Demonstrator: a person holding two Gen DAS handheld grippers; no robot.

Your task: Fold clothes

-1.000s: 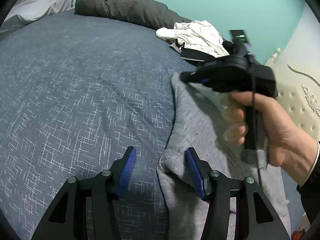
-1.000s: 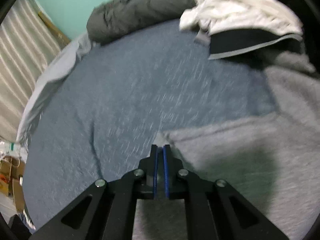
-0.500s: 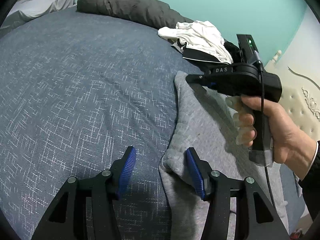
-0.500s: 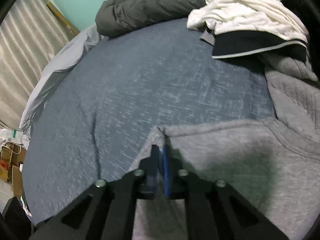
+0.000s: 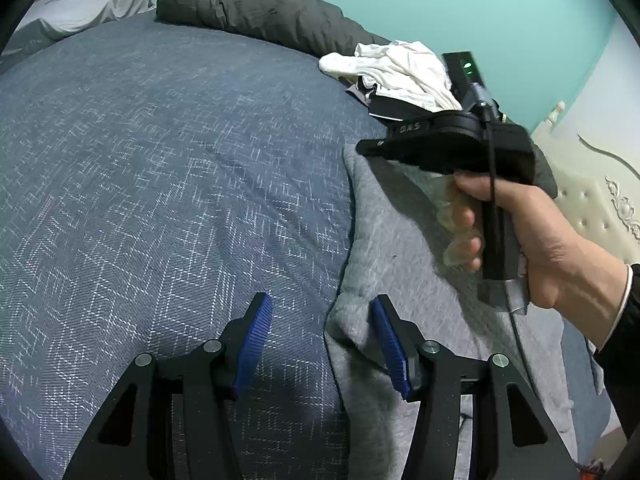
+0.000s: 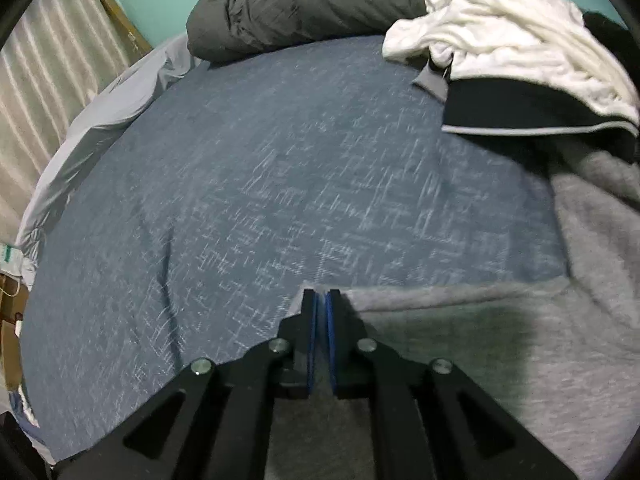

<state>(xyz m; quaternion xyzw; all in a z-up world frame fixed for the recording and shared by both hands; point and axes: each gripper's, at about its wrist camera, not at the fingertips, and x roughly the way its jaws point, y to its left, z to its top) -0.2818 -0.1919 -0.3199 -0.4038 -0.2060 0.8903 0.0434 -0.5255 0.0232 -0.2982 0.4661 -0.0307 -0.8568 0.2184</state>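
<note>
From my left wrist camera I can read only one marking: pale letters "DAS" on the black body of the right claw, printed on its upper side at about 2 o'clock in the frame, near the white garment. The letters sit slightly tilted and blurred. In my right wrist camera I find no text, number or label that can be read anywhere.

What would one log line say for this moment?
left gripper: open at grey garment edge | right gripper: shut on garment corner | bed
</note>
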